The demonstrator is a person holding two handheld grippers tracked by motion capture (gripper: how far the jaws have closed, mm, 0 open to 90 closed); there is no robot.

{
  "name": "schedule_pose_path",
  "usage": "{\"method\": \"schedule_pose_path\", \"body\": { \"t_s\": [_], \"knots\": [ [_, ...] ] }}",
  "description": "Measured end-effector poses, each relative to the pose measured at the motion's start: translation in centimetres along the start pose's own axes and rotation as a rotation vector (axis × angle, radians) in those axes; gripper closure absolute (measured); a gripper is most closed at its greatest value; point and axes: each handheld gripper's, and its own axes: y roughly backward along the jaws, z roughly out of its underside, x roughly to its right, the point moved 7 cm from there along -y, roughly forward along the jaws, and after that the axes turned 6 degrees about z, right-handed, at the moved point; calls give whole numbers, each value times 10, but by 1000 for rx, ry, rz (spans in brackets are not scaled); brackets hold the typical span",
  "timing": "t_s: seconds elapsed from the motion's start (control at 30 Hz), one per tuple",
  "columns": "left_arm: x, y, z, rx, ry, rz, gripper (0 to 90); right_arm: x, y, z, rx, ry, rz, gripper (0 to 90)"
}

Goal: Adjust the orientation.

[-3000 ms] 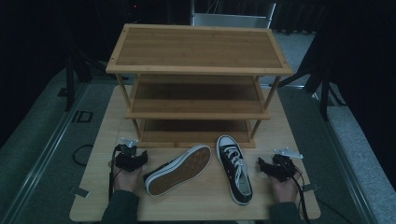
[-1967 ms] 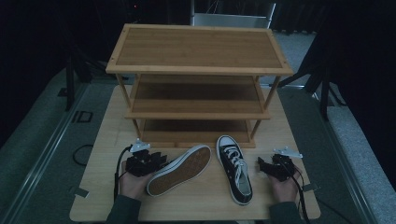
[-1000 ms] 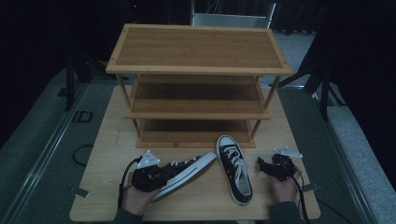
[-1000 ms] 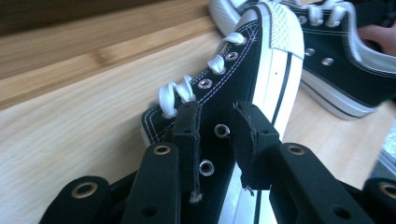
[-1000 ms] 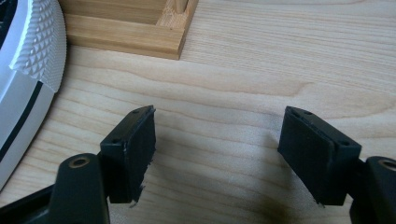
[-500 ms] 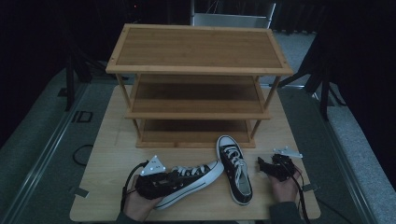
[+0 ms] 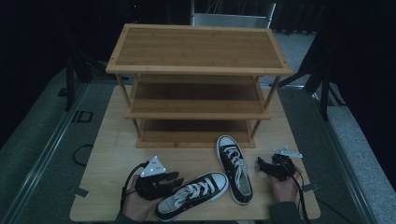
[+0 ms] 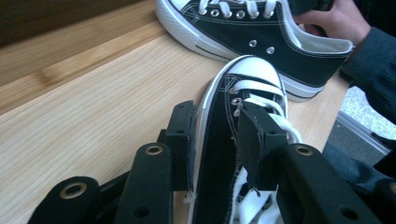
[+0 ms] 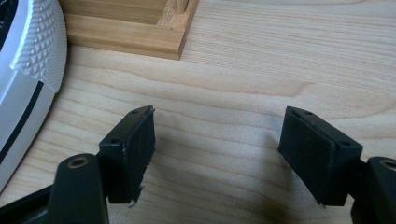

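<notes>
Landmark: wooden shoe rack (image 7: pixel 198 84), three shelves, standing at the far half of the table (image 7: pixel 112 135).

Near shoe (image 7: pixel 194 195): black canvas sneaker with white laces and white toe cap, upright on its sole on the table, in front of the rack and toward the rack's left post side. Toe points right and slightly toward the rack; heel lies at the left hand.

Left gripper (image 8: pixel 212 135): low on the table in front of the rack, at the heel end of the near shoe. In the left gripper view the shoe's side wall stands between the two black jaws: one jaw outside the canvas, the other over the laced opening. Jaws at a middling spread and have just been opening; a thin gap shows beside the outer jaw, so no firm pinch is evident. Grey three-cornered plate visible on top in the high view.

Second shoe (image 7: pixel 233 168): same kind, upright, in front of the rack's right half, toe toward the rack. Its side nearly touches the near shoe's toe.

Right gripper (image 9: pixel 217 151): in front of the rack's right post, right of the second shoe, resting just above bare table. Jaws wide apart, nothing between them.
</notes>
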Motion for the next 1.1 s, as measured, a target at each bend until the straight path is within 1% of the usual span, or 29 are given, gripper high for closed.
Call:
{"method": "schedule_pose_path", "body": {
  "t_s": [0.17,0.3,0.47,0.5,0.57,0.6,0.63,0.7,0.77,0.83,0.9,1.0,1.07,1.1],
  "knots": [
    [8,-1,1,-12,-29,20,676,0,0,0,0,0,0,264],
    [14,-1,3,-16,-41,38,676,0,0,0,0,0,0,264],
    [17,-8,9,-66,-56,57,689,0,0,0,0,0,0,265],
    [17,-10,11,-81,-66,59,700,0,0,0,0,0,0,264],
    [16,-15,14,-108,-88,45,753,0,0,0,0,0,0,264],
    [15,-17,15,-119,-86,39,792,0,0,0,0,0,0,265],
    [15,-18,16,-115,-80,41,821,0,0,0,0,0,0,265],
    [14,-17,15,-106,-87,24,871,0,0,0,0,0,0,264],
    [13,-15,13,-94,-85,5,880,0,0,0,0,0,0,265],
    [12,-15,11,-84,-82,-3,882,0,0,0,0,0,0,265],
    [8,-14,11,-76,-68,-9,883,0,0,0,0,0,0,265],
    [-1,-10,10,-59,-37,-30,884,0,0,0,0,0,0,264],
    [-11,-5,11,-50,-15,-61,884,0,0,0,0,0,0,264],
    [-11,-5,11,-50,-15,-61,884,0,0,0,0,0,0,264]
  ]
}}
